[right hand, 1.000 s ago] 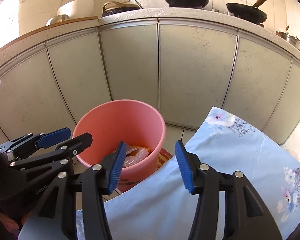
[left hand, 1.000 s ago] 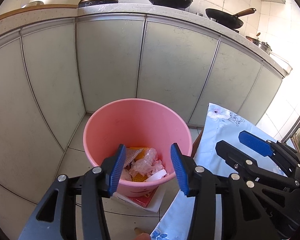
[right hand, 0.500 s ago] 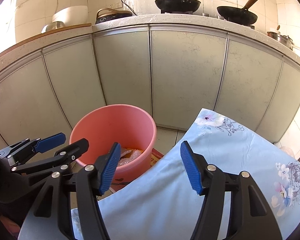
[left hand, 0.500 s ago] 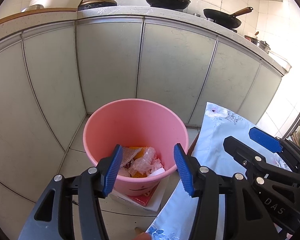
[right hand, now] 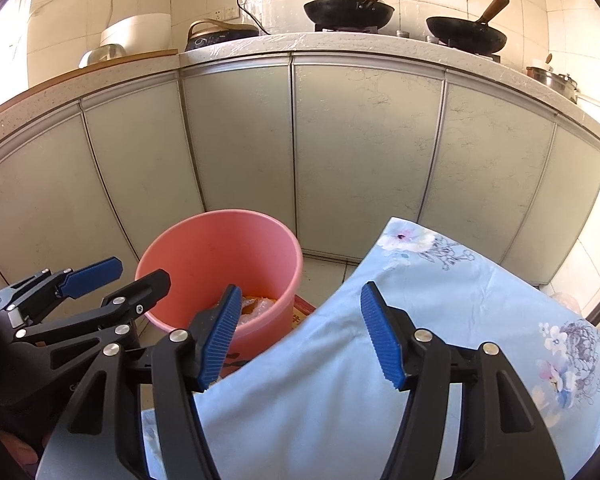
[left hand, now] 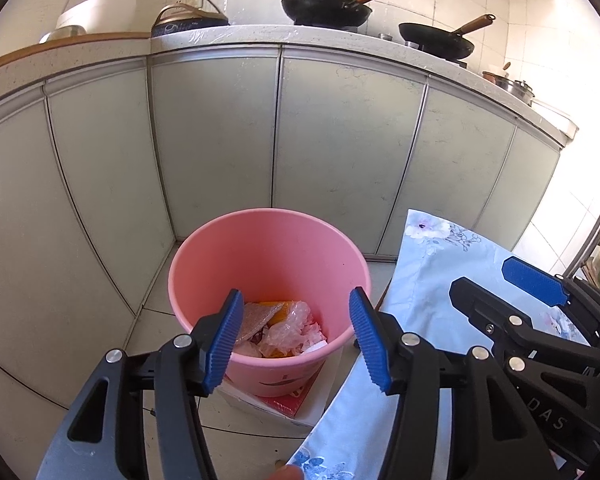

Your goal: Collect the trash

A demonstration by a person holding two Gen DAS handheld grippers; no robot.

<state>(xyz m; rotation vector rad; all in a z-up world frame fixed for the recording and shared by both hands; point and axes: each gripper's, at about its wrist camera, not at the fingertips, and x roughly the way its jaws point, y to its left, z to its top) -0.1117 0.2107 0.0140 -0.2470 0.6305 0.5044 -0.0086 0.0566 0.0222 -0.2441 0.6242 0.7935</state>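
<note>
Left gripper agape over pink bin; floral tablecloth beside.

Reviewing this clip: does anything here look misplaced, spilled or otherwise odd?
One oddity: the pink bucket stands on a flat red-and-white box on the floor, not on the tiles. The trash lies inside it, with no spill visible. Left gripper and right gripper are open and empty.

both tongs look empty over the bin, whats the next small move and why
Probably swing the right tongs back over the blue cloth to look for more trash. Both it and the left tongs are open and hold nothing, the pink bin already holds wrappers, and no loose trash shows in either view.
</note>
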